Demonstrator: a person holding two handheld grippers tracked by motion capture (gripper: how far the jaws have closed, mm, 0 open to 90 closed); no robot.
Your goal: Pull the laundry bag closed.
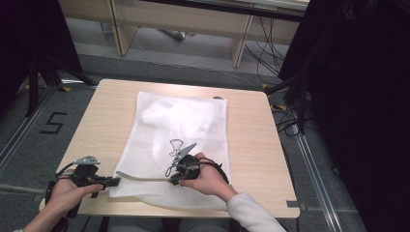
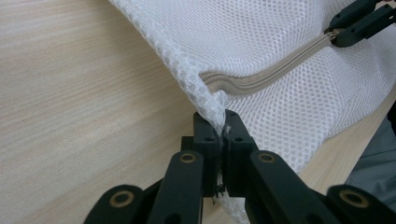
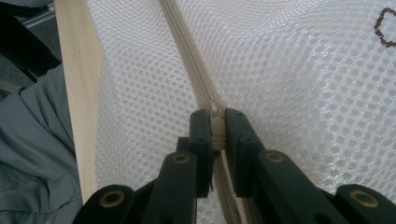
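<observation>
**Mesh bag held at both ends of its zipper**

A white mesh laundry bag lies flat on the counter, with its beige zipper running along the near edge. The left gripper is closed tight on the bag's corner at about 8 o'clock of the bag, the netting squeezed between its jaws just beside the zipper's end. The right gripper is closed on the zipper slider, roughly at 6 o'clock of the bag, with the closed teeth running away beyond it and the two tape halves parting beneath the jaws.

The likely step is sliding the slider along the track while the corner is anchored. Several things could spoil that. The hold on the slider looks narrow, so a pull off the line of the track may let the jaws slip from it. The netting beside the teeth is loose and could be drawn into the slider and jam it. If the left gripper's pinch on the thin corner gives way, the whole bag would drag across the counter rather than the zipper travelling. A dark cord on the bag near the right gripper could also snag.
</observation>
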